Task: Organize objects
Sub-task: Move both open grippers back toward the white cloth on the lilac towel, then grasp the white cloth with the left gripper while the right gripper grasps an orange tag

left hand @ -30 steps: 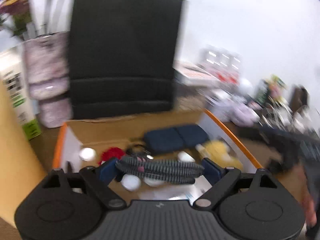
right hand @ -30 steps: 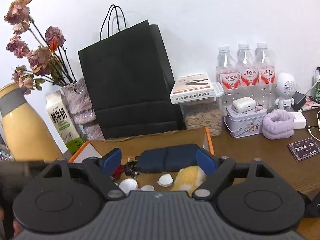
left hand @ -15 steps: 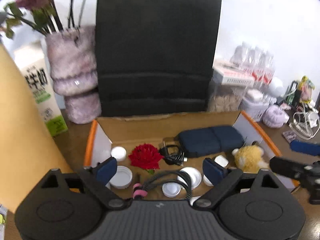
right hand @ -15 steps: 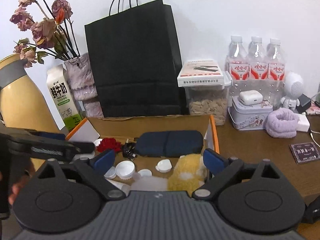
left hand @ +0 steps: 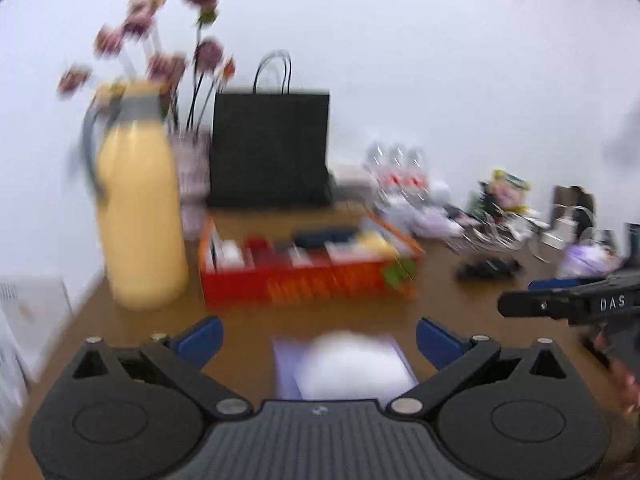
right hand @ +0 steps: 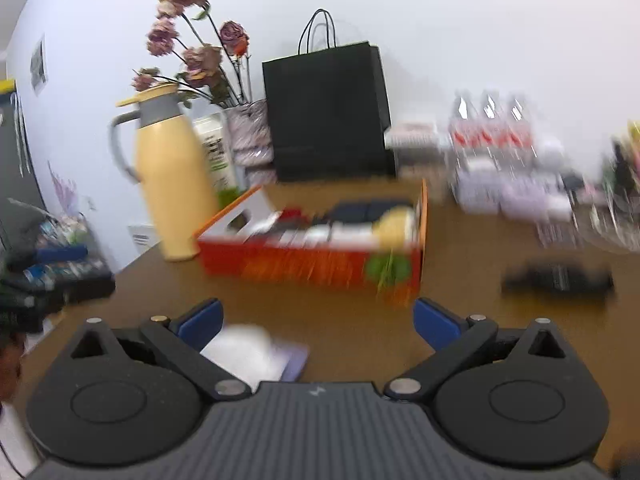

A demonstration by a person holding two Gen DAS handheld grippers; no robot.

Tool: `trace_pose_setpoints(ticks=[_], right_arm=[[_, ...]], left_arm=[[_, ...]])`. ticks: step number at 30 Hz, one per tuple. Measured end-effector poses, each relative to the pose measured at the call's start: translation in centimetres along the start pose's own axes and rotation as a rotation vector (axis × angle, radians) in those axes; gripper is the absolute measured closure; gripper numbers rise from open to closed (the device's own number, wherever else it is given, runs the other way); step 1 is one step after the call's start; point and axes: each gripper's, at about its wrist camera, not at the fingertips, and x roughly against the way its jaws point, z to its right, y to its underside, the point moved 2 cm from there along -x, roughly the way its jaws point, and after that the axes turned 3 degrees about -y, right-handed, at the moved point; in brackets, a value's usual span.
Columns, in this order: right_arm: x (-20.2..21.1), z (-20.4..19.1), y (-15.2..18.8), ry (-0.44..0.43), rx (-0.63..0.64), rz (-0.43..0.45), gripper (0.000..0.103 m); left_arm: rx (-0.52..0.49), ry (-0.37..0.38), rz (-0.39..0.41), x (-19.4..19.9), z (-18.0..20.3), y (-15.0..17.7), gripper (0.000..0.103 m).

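Lying at table's point(left hand: 440, 300) near edge, white packet point(left hand: 352, 364) between left gripper's point(left hand: 319, 338) wide-open, empty jaws; right gripper point(right hand: 318, 326) likewise spread, empty; red box point(right hand: 312, 260) beyond.

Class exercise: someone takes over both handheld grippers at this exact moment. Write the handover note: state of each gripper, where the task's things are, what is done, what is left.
Left gripper: open, empty, above the white packet on the table.
Right gripper: open, empty, facing the orange box.
Things: the box sits mid-table beside the yellow jug; it holds a dark pouch, a yellow plush and small items, blurred.
Done: several items boxed.
Left: the white packet and a black object to the box's right lie loose on the table; probably box them next.
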Motion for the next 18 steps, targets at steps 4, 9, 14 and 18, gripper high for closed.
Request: trace_pose_setpoints(ticks=[4,9,14,18], right_arm=[[3.8,-1.5,7.5,-0.008,-0.141,-0.124,0.000],[6.7,-3.1,8.8,0.021,-0.040,-0.137,0.000],[5.8,-2.2,7.3,0.111,0.032,-0.101,0.002],[2.5,-0.8,4.6,0.127,0.113,-0.059,0.005]], left_arm=[[0.038,-0.046,-0.158,2.8,1.1,6.6,0.002],[0.020,-0.068,-0.110,3.8,0.9,5.8,0.002],[-0.069,-0.007,-0.111,1.5,2.7,5.1,0.008],[-0.112,0.042,-0.077,-3.1,3.4,3.3,0.005]])
